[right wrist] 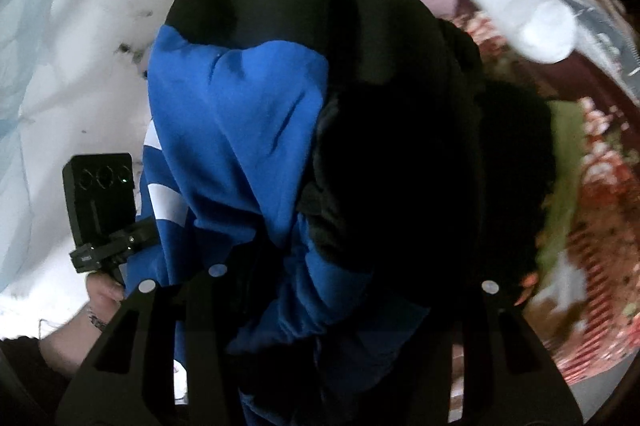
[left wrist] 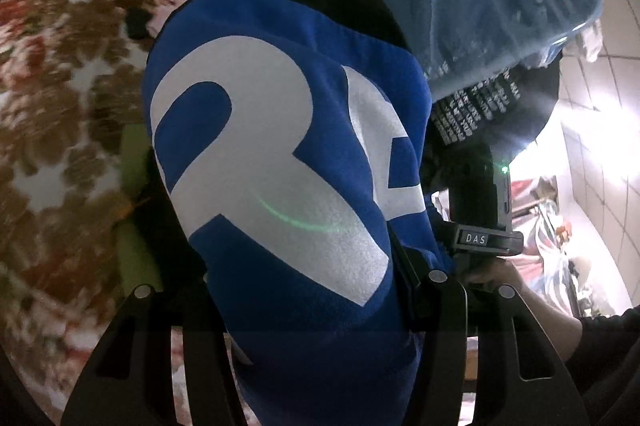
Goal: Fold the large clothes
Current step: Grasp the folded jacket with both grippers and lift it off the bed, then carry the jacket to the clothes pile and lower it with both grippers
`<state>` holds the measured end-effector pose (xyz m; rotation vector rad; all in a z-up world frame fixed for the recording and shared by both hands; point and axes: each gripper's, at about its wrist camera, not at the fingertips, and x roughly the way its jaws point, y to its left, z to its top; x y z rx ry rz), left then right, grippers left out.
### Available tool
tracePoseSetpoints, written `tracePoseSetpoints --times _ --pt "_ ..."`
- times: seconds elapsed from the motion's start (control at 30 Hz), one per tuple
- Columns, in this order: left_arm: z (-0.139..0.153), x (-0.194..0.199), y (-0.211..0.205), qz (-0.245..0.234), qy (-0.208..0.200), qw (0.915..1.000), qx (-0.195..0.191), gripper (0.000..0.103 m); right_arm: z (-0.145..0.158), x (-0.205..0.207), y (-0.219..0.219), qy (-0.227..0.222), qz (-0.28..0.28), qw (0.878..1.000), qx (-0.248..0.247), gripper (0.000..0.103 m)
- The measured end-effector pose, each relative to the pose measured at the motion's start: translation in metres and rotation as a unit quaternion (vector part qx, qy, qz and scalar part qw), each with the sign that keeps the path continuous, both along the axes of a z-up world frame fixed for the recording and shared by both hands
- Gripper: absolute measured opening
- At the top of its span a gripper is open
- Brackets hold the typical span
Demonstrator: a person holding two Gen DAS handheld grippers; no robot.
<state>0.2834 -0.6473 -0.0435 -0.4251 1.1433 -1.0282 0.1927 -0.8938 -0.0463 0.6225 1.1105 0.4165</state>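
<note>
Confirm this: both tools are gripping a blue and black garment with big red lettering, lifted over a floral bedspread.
Not quite. The lettering is white, not red, as the left wrist view shows. The rest stands: the left tool and right tool both grip the blue and black garment, lifted over the floral bedspread.

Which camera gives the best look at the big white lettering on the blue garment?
The left wrist view: the white lettering fills the blue garment facing the lens. The right wrist view shows only white slivers at the fabric's left edge.
</note>
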Motion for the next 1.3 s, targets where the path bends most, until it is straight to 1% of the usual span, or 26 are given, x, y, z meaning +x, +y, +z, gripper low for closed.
tracePoseSetpoints --times 0.1,0.13,0.27,0.33,0.37,0.47,0.53,0.6,0.67,0.73,0.77,0.8,0.83,0.9,1.0,1.03,1.07,1.1,1.13,1.17,1.2,1.23,1.3 --pt "-0.020 0.017 -0.028 -0.014 0.008 0.9999 0.006 0.053 -0.018 0.008 -0.025 0.003 -0.016 1.000 -0.007 0.046" --pt "-0.030 0.023 -0.038 -0.020 0.011 0.9997 0.012 0.053 -0.018 0.003 -0.032 0.006 -0.020 1.000 -0.009 0.046" --pt "-0.059 0.037 -0.064 -0.044 0.016 0.9985 0.028 0.053 -0.058 0.023 -0.049 0.018 -0.029 0.999 -0.026 0.046" --pt "-0.070 0.045 -0.073 -0.052 0.019 0.9980 0.032 0.054 -0.082 0.031 -0.063 0.020 -0.035 0.999 -0.022 0.047" --pt "-0.080 0.049 -0.076 -0.056 0.023 0.9975 0.037 0.054 -0.094 0.031 -0.066 0.024 -0.041 0.999 -0.017 0.047" --pt "-0.101 0.052 -0.082 -0.073 0.029 0.9947 0.066 0.056 -0.125 0.029 -0.067 0.043 -0.049 0.998 -0.015 0.048" --pt "-0.105 0.051 -0.080 -0.083 0.027 0.9930 0.080 0.058 -0.138 0.023 -0.069 0.043 -0.053 0.998 -0.002 0.052" --pt "-0.107 0.049 -0.076 -0.087 0.027 0.9922 0.085 0.060 -0.148 0.013 -0.076 0.039 -0.064 0.997 0.025 0.057" --pt "-0.107 0.044 -0.072 -0.090 0.027 0.9914 0.091 0.063 -0.156 0.005 -0.084 0.036 -0.070 0.996 0.036 0.062" --pt "-0.109 0.039 -0.066 -0.088 0.039 0.9912 0.091 0.071 -0.163 -0.012 -0.094 0.032 -0.076 0.995 0.052 0.068" --pt "-0.111 0.037 -0.066 -0.091 0.045 0.9909 0.089 0.072 -0.166 -0.020 -0.098 0.036 -0.081 0.995 0.056 0.068" --pt "-0.108 0.035 -0.066 -0.093 0.042 0.9904 0.093 0.078 -0.174 -0.016 -0.103 0.038 -0.081 0.994 0.054 0.070" --pt "-0.105 0.032 -0.067 -0.096 0.038 0.9900 0.096 0.079 -0.174 -0.022 -0.106 0.043 -0.083 0.995 0.043 0.073" --pt "-0.097 0.027 -0.065 -0.100 0.029 0.9893 0.102 0.079 -0.165 -0.039 -0.111 0.048 -0.093 0.994 0.032 0.074" --pt "-0.078 0.021 -0.053 -0.086 0.006 0.9893 0.117 0.080 -0.153 -0.055 -0.125 0.054 -0.115 0.992 0.024 0.078" --pt "-0.074 0.021 -0.049 -0.081 -0.002 0.9888 0.125 0.082 -0.147 -0.058 -0.129 0.055 -0.122 0.991 0.015 0.079" --pt "-0.062 0.020 -0.044 -0.074 -0.022 0.9868 0.143 0.082 -0.136 -0.061 -0.135 0.050 -0.127 0.991 0.005 0.079" --pt "-0.055 0.018 -0.041 -0.070 -0.038 0.9845 0.156 0.087 -0.124 -0.061 -0.136 0.045 -0.131 0.990 -0.005 0.079" --pt "-0.040 0.015 -0.040 -0.064 -0.071 0.9786 0.182 0.092 -0.107 -0.062 -0.134 0.035 -0.134 0.990 -0.021 0.081" --pt "-0.028 0.011 -0.040 -0.060 -0.101 0.9729 0.199 0.094 -0.086 -0.059 -0.134 0.013 -0.133 0.990 -0.044 0.084" --pt "-0.014 0.006 -0.042 -0.056 -0.137 0.9644 0.219 0.098 -0.076 -0.051 -0.137 -0.003 -0.132 0.989 -0.066 0.090" --pt "-0.001 0.000 -0.046 -0.050 -0.179 0.9528 0.240 0.098 -0.062 -0.040 -0.136 -0.022 -0.129 0.987 -0.093 0.094" --pt "0.015 -0.010 -0.057 -0.044 -0.234 0.9351 0.263 0.098 -0.038 -0.021 -0.122 -0.052 -0.116 0.984 -0.123 0.097"
